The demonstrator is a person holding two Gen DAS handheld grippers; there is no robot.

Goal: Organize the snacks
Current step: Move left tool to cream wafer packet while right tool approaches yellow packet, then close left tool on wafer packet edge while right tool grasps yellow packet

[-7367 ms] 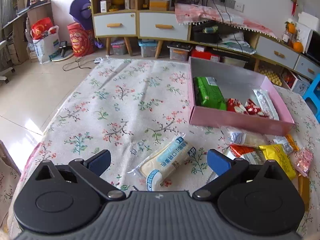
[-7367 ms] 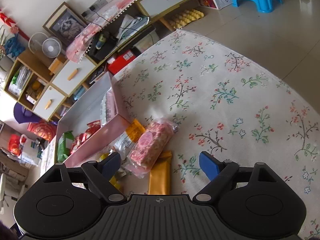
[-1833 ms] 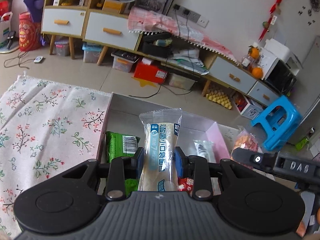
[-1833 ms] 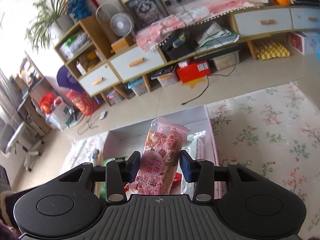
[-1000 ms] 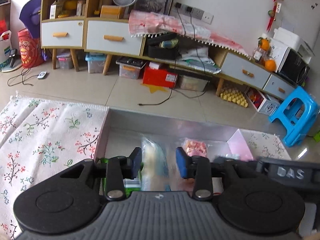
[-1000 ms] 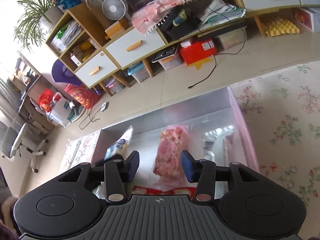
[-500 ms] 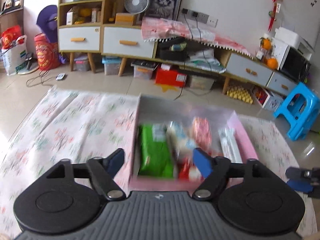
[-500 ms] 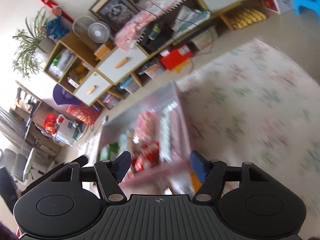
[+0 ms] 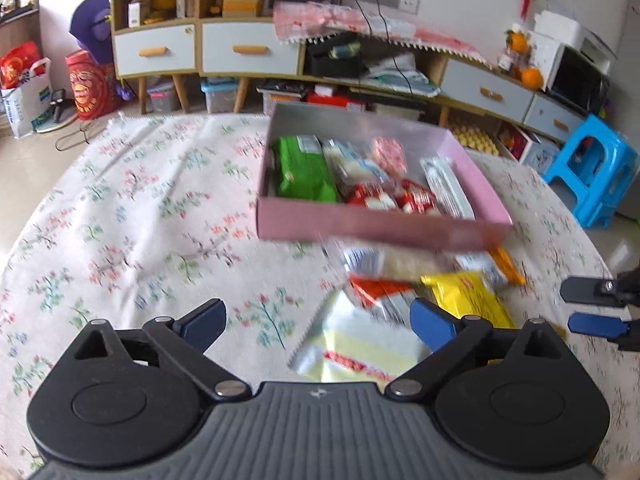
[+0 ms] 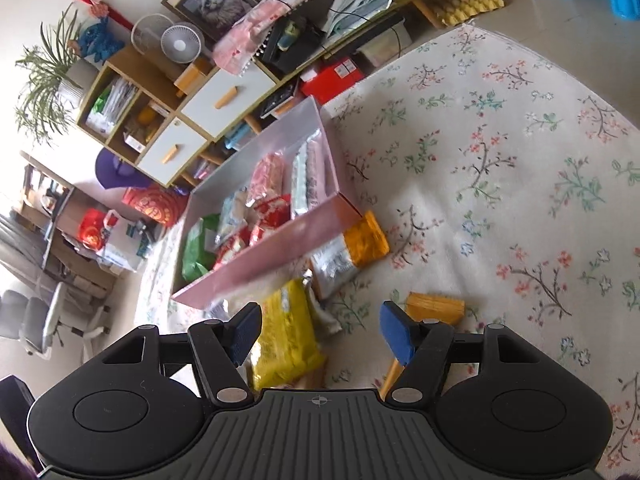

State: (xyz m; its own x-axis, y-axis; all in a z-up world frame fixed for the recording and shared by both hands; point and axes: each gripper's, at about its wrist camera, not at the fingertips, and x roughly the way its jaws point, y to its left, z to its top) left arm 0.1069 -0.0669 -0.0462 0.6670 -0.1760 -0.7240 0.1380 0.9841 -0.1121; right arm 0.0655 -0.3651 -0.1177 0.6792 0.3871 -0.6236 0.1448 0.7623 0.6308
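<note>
Floral cloth covers the bench (image 9: 132, 200); a pink box (image 9: 372, 226) on it holds a green pack (image 9: 302, 170) and other snacks; a yellow pack (image 10: 286, 334) lies loose before it; the left tool (image 9: 318, 320), jaws just opened wide, holds nothing; the right tool (image 10: 320, 330) gapes empty over the yellow pack.

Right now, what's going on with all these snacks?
A person is sorting snacks into a pink box with two handheld grippers. Both the left gripper and right gripper are open and empty, the left's jaws having just widened. Several packets, including a yellow one, lie on the flowered cloth outside the box.
</note>
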